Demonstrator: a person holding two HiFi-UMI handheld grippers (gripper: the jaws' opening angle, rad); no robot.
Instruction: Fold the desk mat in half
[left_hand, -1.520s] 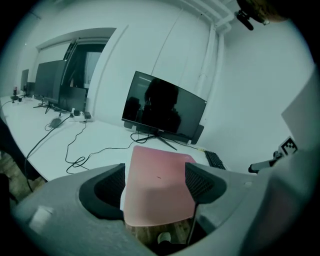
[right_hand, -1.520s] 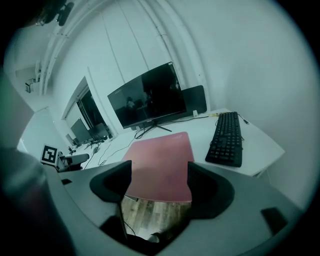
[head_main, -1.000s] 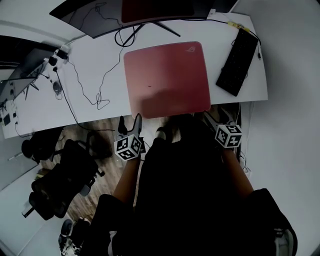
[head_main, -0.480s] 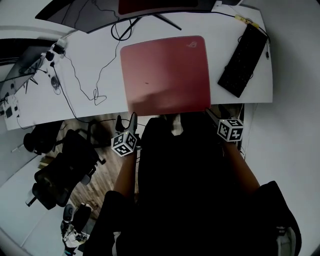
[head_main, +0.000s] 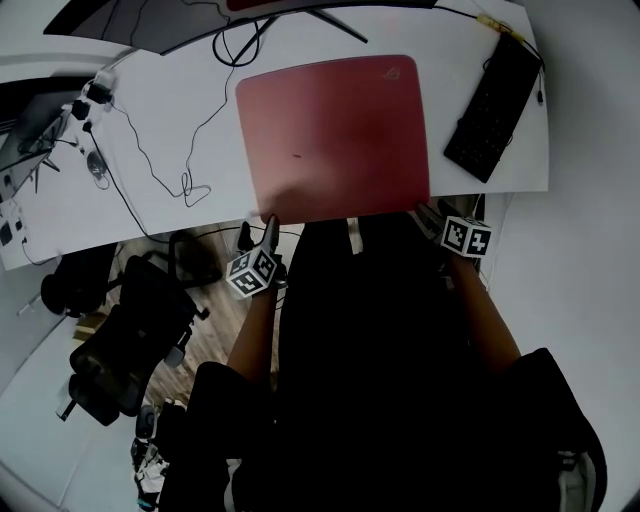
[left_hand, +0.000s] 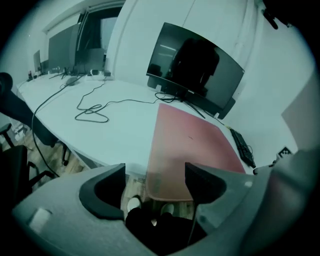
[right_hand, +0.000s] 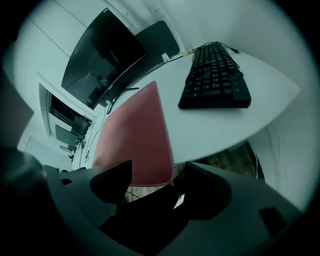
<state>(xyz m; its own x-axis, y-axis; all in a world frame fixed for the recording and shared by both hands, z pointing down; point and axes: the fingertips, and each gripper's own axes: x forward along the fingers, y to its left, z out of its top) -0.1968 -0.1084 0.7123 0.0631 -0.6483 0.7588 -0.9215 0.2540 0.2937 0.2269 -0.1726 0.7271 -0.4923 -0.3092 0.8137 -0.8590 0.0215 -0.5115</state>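
white desk (head_main: 445, 90), red mat (head_main: 335, 135), keyboard (head_main: 495, 110), cables (head_main: 190, 186)

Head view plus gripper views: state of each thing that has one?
Desk mat: flat, unfolded.
Left gripper: open, empty, just short of the mat's near left corner.
Right gripper: open, empty, just short of the mat's near right corner.
Monitor: screen dark.

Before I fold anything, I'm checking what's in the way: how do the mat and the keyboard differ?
The mat is red, broad and square to the desk; the keyboard is black, narrow and angled. The mat reaches the front edge; the keyboard sits at the right end. Both lie flat.
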